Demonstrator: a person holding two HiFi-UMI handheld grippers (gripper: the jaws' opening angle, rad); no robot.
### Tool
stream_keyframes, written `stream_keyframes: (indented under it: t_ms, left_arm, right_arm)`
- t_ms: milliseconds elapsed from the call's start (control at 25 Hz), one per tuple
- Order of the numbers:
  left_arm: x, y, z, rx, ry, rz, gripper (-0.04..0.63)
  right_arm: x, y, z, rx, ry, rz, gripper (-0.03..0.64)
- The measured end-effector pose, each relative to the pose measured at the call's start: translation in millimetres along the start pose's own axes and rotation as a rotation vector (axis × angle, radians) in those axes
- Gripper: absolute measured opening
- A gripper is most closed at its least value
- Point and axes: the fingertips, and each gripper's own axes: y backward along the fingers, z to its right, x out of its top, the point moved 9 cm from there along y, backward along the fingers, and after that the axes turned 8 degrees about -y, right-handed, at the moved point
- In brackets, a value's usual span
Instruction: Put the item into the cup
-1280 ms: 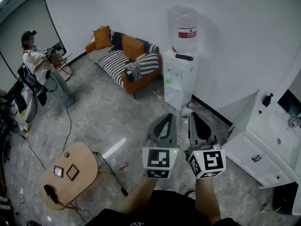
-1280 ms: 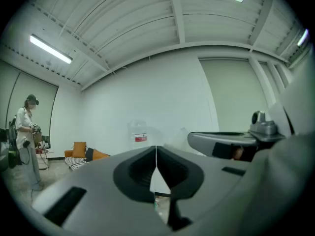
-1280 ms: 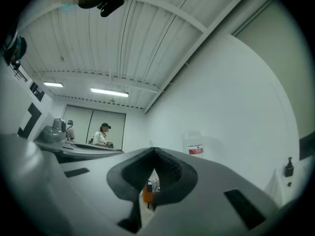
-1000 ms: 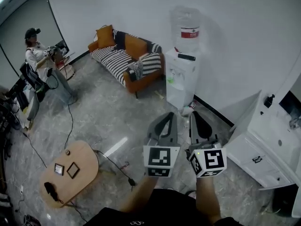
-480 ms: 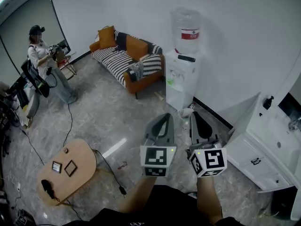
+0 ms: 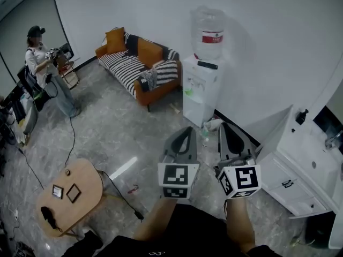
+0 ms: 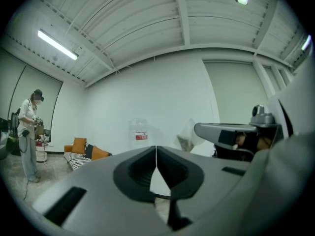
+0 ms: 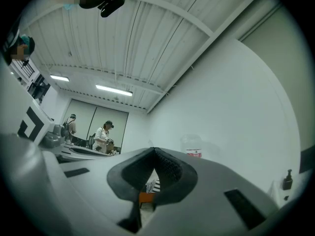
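Observation:
My left gripper point(image 6: 185, 130) and right gripper point(image 6: 224, 126) are held side by side above the floor, both pointing toward the far wall. In the left gripper view the left gripper point(image 7: 156, 149) has its jaws pressed together with nothing between them. The right gripper point(image 8: 154, 151) is likewise shut and empty in the right gripper view. No cup and no item show in any view.
A water dispenser point(image 6: 199, 92) stands against the wall ahead, with an orange striped sofa point(image 6: 139, 63) to its left. White cabinets point(image 6: 303, 162) run along the right. A small wooden table point(image 6: 68, 198) and a floor cable point(image 6: 120, 194) lie at lower left. A person point(image 6: 44, 68) stands far left.
Both grippers stay shut and side by side, spreading slightly apart. The head view has shifted a little, and the person at far left has moved about.

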Motion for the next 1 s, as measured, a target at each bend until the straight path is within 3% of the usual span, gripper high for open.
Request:
stream_keyframes:
  t_ms: [320, 480, 680, 840, 1000]
  left_arm:
    - [-17, -50, -24, -0.024, -0.023, 0.036, 0.014]
    - [-39, -92, -49, -0.023, -0.007, 0.014, 0.014]
    - [-50, -147, -82, -0.026, 0.004, -0.019, 0.014]
    - [-60, -188, -112, -0.019, 0.004, 0.016, 0.014]
    - [-74, -236, -138, -0.034, -0.005, 0.033, 0.014]
  right_arm:
    - [-22, -45, 18, -0.022, 0.012, 0.038, 0.011]
    - [-42, -86, 30, -0.026, 0.006, 0.045, 0.011]
    - [-56, -140, 46, -0.048, -0.028, 0.027, 0.011]
    - [-66, -184, 51, -0.020, -0.114, 0.001, 0.011]
    - [-77, -237, 56, -0.017, -0.111, -0.017, 0.011]
